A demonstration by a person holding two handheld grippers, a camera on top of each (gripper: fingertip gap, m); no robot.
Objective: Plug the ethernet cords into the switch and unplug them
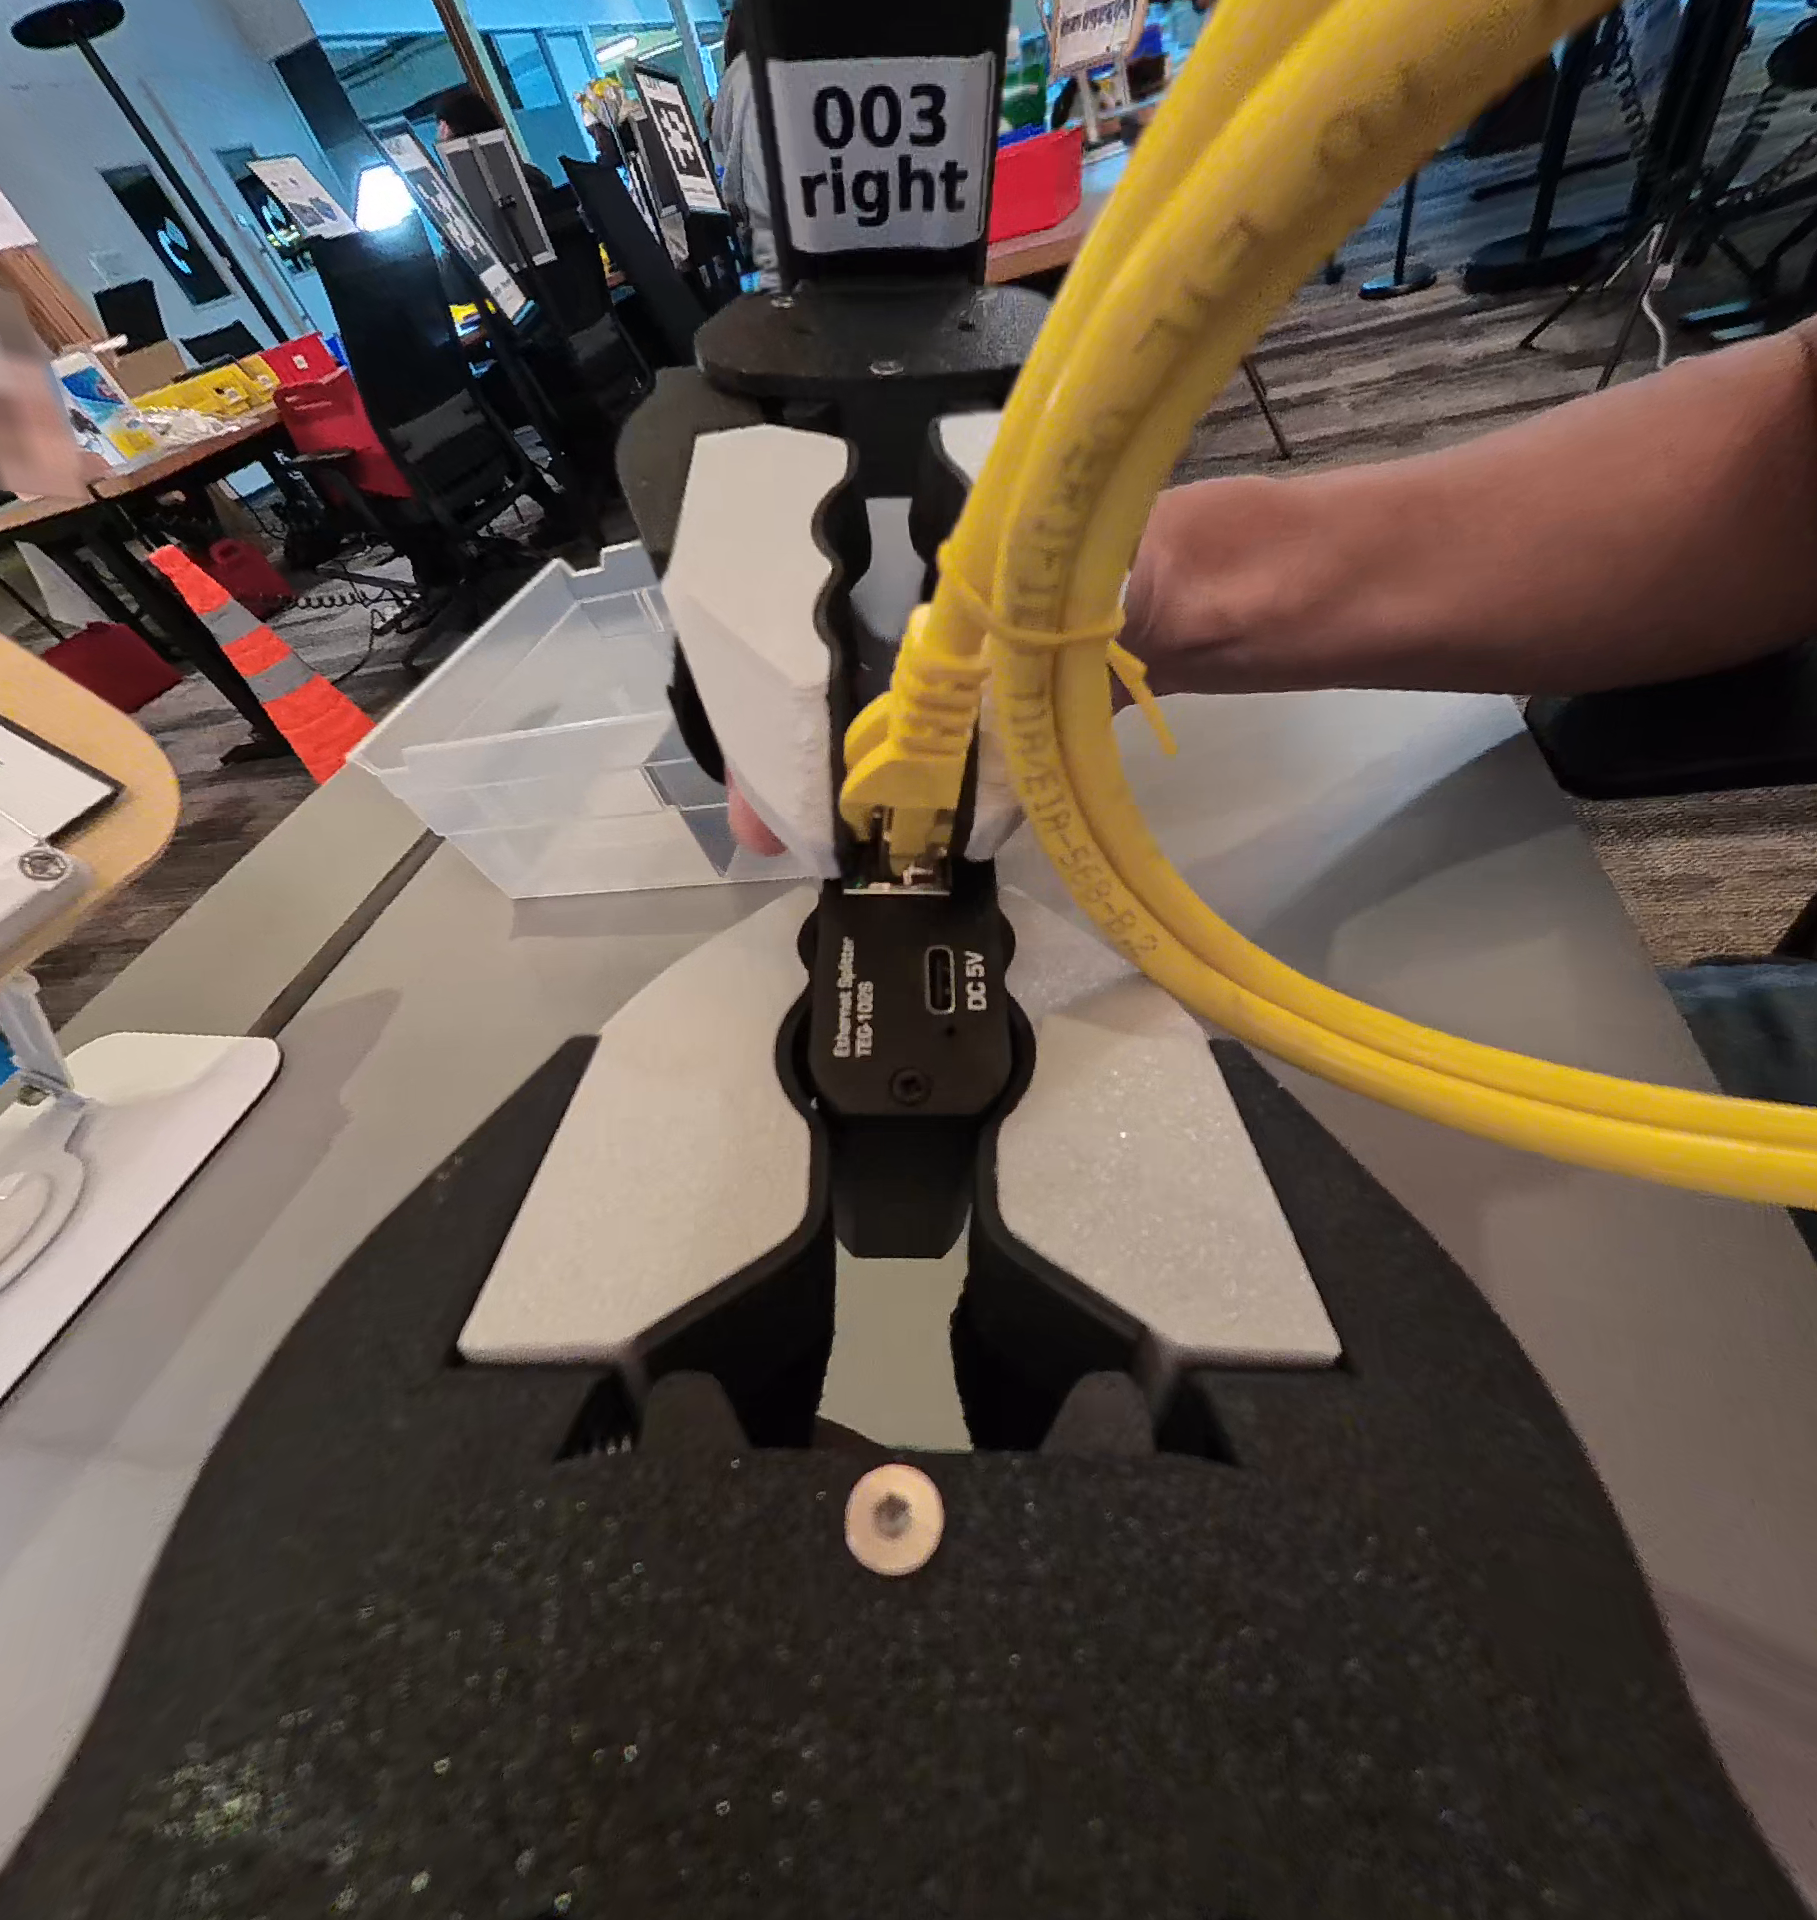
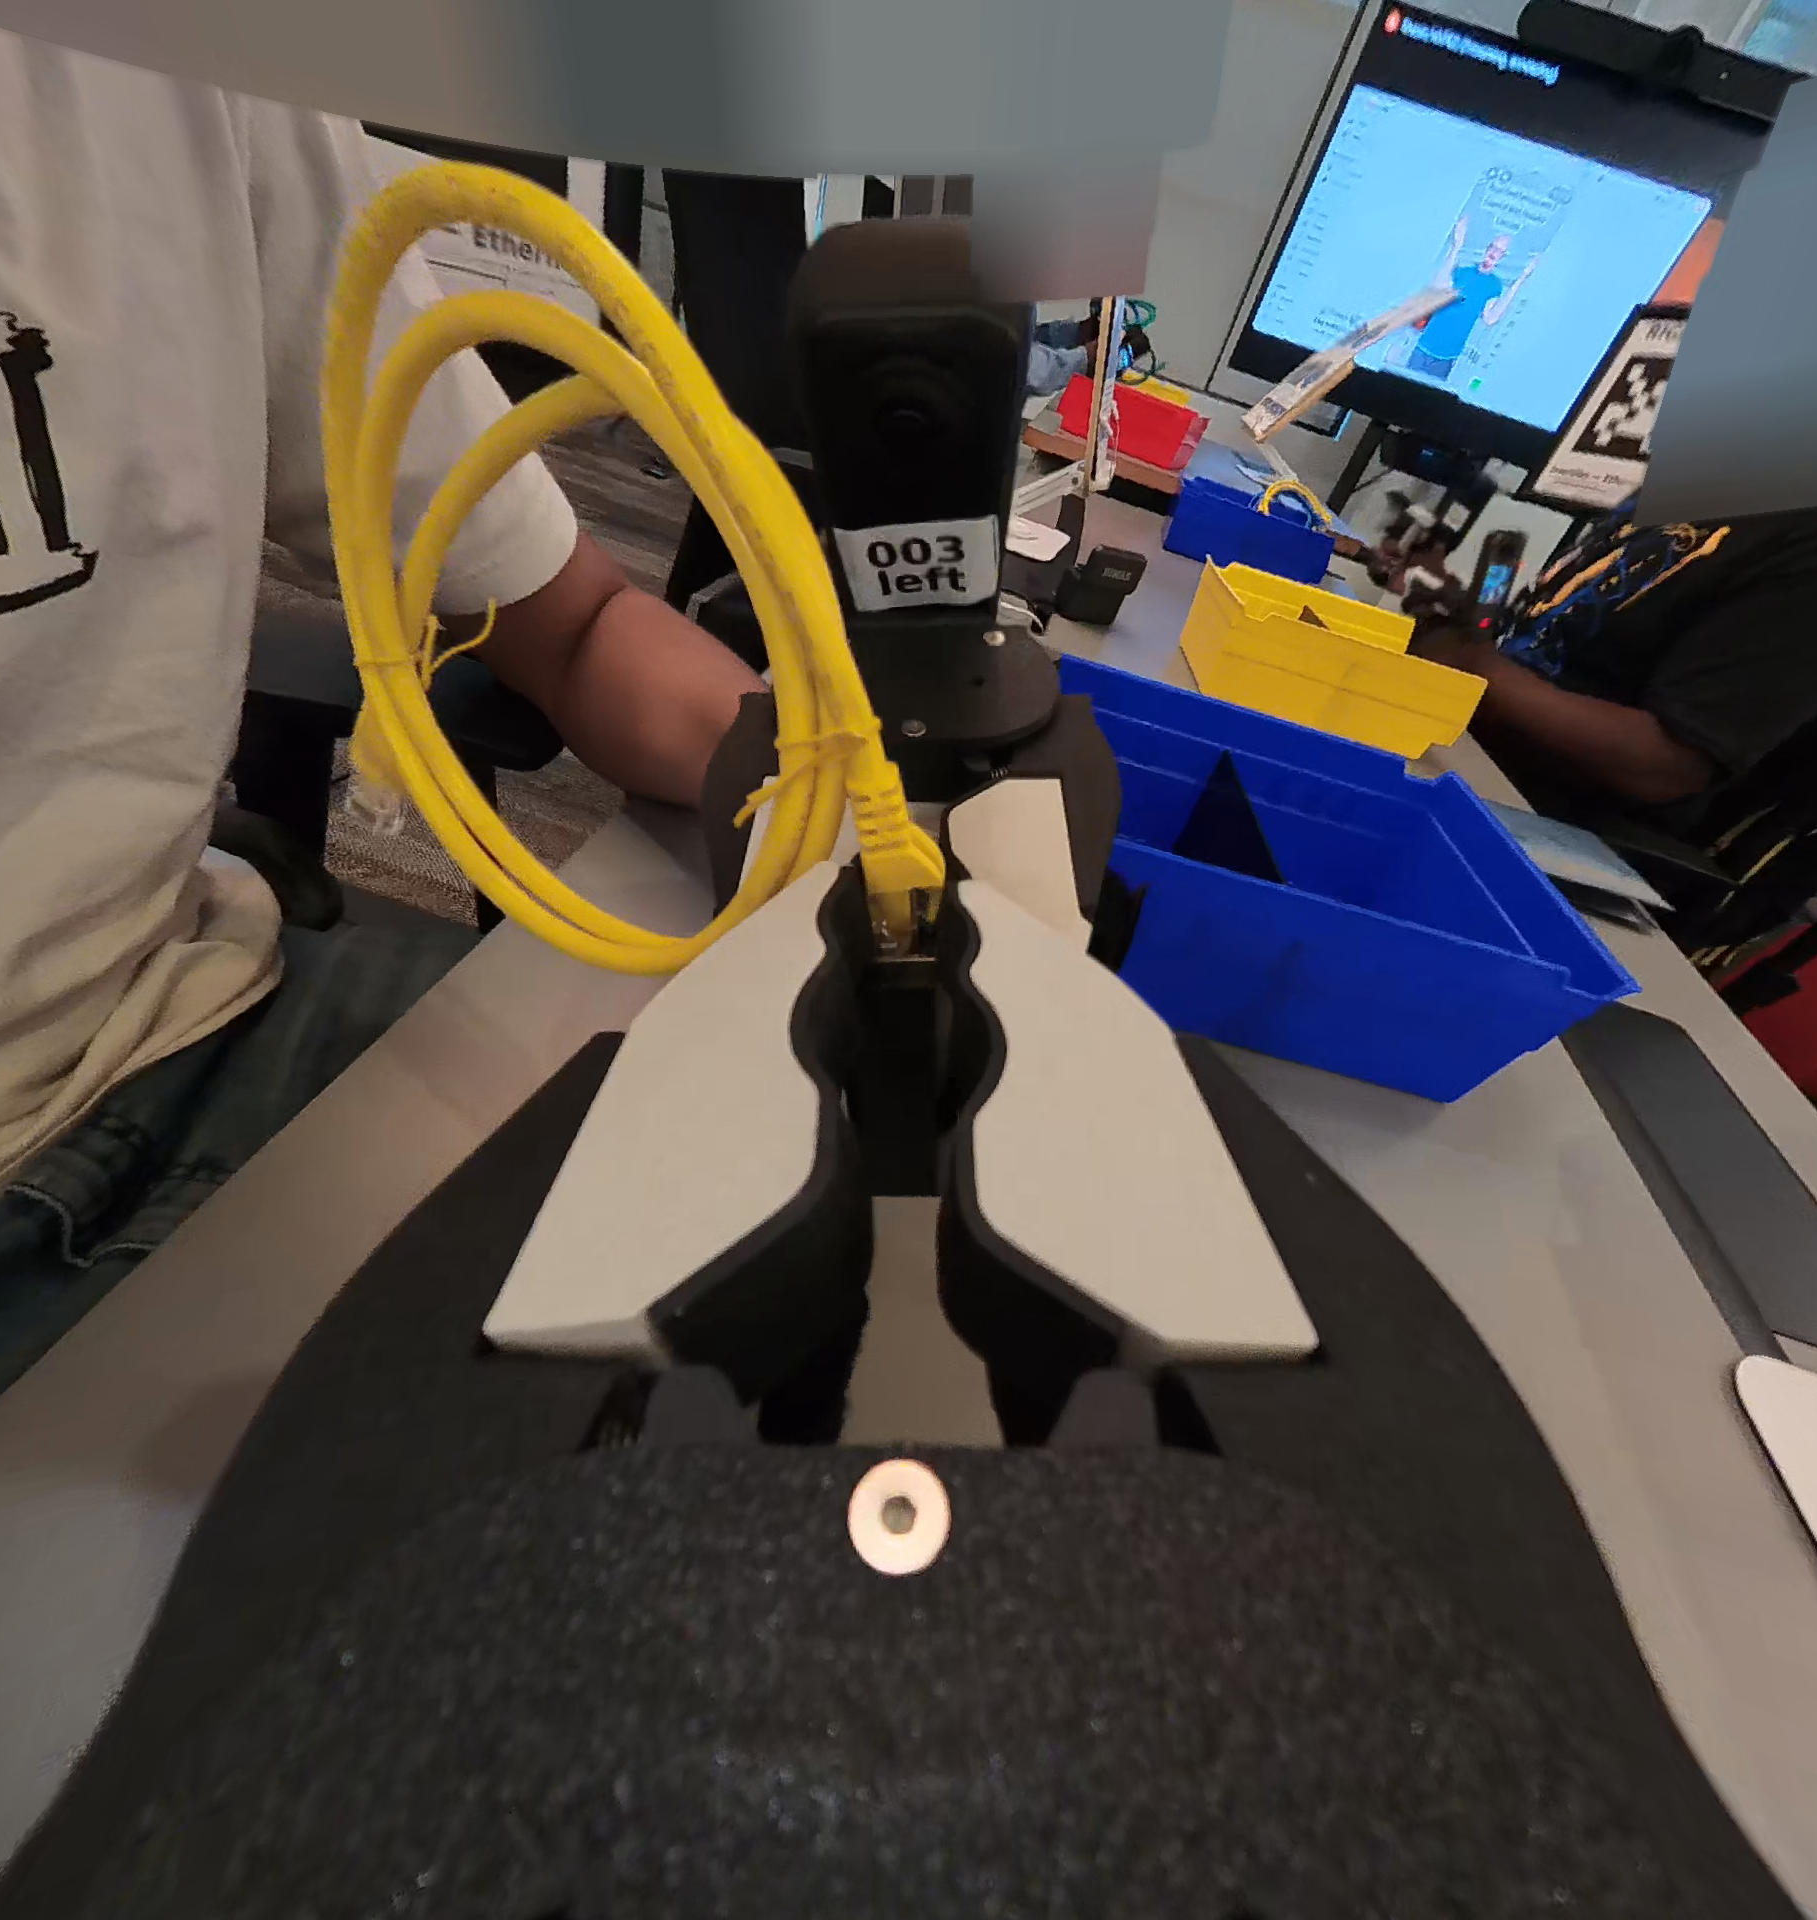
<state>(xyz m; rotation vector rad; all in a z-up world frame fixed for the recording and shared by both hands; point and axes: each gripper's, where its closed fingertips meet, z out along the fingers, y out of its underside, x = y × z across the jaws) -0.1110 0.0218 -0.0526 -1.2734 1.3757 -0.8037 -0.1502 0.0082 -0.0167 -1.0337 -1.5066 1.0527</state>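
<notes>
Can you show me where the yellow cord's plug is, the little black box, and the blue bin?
Yellow plug (image 1: pixel 909 727): left wrist view, ribbed boot.
Black box (image 1: pixel 909 1013): left wrist view, top face.
Blue bin (image 2: pixel 1403 997): right wrist view, front wall.

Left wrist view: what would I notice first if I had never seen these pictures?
The bright yellow cable jumps out first, looping in big coils from the upper right down to the middle. Its plug meets the end of a small black box, which the left gripper holds between its fingers in the centre, while the right gripper clamps the plug from the far side. Behind them, on the left of the grey table, sits a clear plastic bin.
</notes>
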